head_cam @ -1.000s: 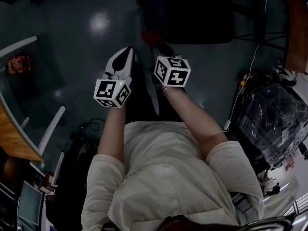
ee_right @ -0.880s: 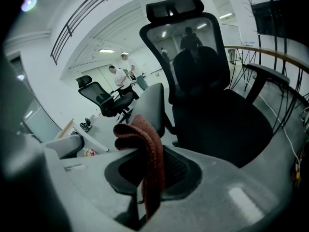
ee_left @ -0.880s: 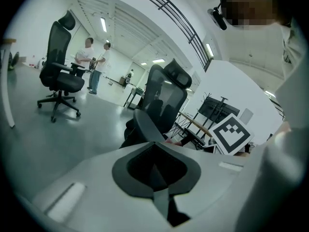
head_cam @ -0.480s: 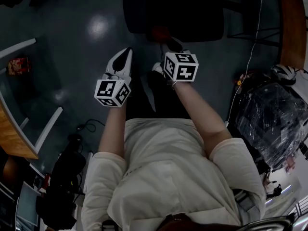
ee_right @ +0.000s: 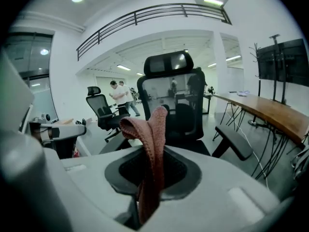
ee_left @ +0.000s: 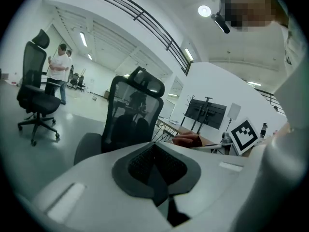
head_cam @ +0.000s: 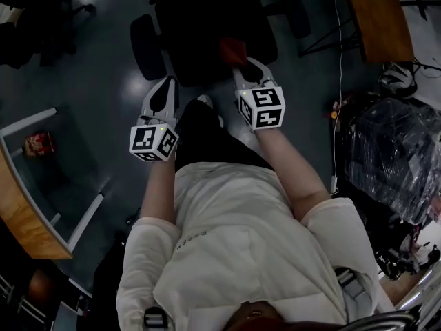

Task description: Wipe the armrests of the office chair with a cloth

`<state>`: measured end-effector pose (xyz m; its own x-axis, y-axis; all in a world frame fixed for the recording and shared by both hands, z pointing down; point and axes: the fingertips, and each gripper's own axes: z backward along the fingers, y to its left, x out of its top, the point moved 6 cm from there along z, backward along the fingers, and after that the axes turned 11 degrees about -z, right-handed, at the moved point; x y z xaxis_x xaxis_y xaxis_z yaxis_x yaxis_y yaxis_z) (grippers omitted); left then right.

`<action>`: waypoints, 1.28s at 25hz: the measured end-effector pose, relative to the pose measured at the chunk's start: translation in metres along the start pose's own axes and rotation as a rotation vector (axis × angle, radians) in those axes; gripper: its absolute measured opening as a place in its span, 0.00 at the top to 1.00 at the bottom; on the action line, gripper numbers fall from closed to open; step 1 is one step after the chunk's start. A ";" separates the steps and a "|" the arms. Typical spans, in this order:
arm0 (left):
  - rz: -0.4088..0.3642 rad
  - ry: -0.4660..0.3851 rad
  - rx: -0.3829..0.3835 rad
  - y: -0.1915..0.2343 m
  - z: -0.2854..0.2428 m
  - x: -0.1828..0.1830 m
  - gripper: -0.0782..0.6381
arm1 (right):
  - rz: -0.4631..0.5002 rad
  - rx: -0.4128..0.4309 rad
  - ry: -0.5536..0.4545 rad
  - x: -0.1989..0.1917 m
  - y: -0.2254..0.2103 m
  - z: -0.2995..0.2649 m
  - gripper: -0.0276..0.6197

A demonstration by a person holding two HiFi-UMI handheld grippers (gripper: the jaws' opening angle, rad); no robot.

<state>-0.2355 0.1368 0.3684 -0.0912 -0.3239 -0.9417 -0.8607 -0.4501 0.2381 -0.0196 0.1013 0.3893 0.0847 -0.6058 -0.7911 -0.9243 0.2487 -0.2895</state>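
A black office chair (head_cam: 207,29) stands just ahead of me, with its left armrest (head_cam: 145,47) and right armrest (head_cam: 292,9) on either side of the seat. My right gripper (head_cam: 241,62) hangs over the seat's front edge, shut on a reddish cloth (head_cam: 233,48). In the right gripper view the cloth (ee_right: 150,144) stands up folded out of the pinched jaws, in front of the chair back (ee_right: 173,98) and one armrest (ee_right: 235,142). My left gripper (head_cam: 167,85) sits nearer me, beside the left armrest, shut with nothing in it; its view faces the chair (ee_left: 133,114).
A wooden desk (head_cam: 377,16) and a cable (head_cam: 339,81) lie at the right, with a plastic-wrapped bundle (head_cam: 396,158) below them. Another wooden desk (head_cam: 26,219) and a white frame (head_cam: 41,116) are at the left. A second chair (ee_left: 36,95) and people (ee_left: 60,67) stand far off.
The chair has come fully into view and closer, armrests now showing. Both grippers have moved forward toward it, the right one with the cloth reaching the seat's front.
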 end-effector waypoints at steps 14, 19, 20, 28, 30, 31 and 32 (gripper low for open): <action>0.011 0.043 -0.163 -0.075 -0.173 -0.005 0.87 | 0.047 -0.110 0.063 0.044 -0.153 -0.010 0.89; -0.069 0.054 -0.187 -0.096 -0.229 0.009 0.87 | 0.082 -0.085 0.074 0.078 -0.192 -0.028 0.89; -0.102 0.060 -0.195 -0.101 -0.238 0.012 0.87 | 0.078 -0.086 0.069 0.085 -0.201 -0.033 0.89; -0.143 0.098 -0.132 -0.122 -0.287 0.023 0.87 | 0.128 -0.075 0.104 0.123 -0.270 -0.077 0.89; -0.109 0.103 -0.080 -0.121 -0.297 0.021 0.87 | 0.144 -0.058 0.122 0.130 -0.287 -0.094 0.89; -0.084 0.103 -0.054 -0.121 -0.302 0.020 0.87 | 0.159 -0.046 0.131 0.133 -0.295 -0.103 0.89; -0.058 0.102 -0.026 -0.121 -0.308 0.017 0.87 | 0.185 -0.032 0.139 0.136 -0.303 -0.112 0.89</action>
<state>0.0214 -0.0702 0.3964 0.0107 -0.3791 -0.9253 -0.8498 -0.4911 0.1913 0.2307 -0.1408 0.4301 -0.1374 -0.6511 -0.7464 -0.9310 0.3421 -0.1271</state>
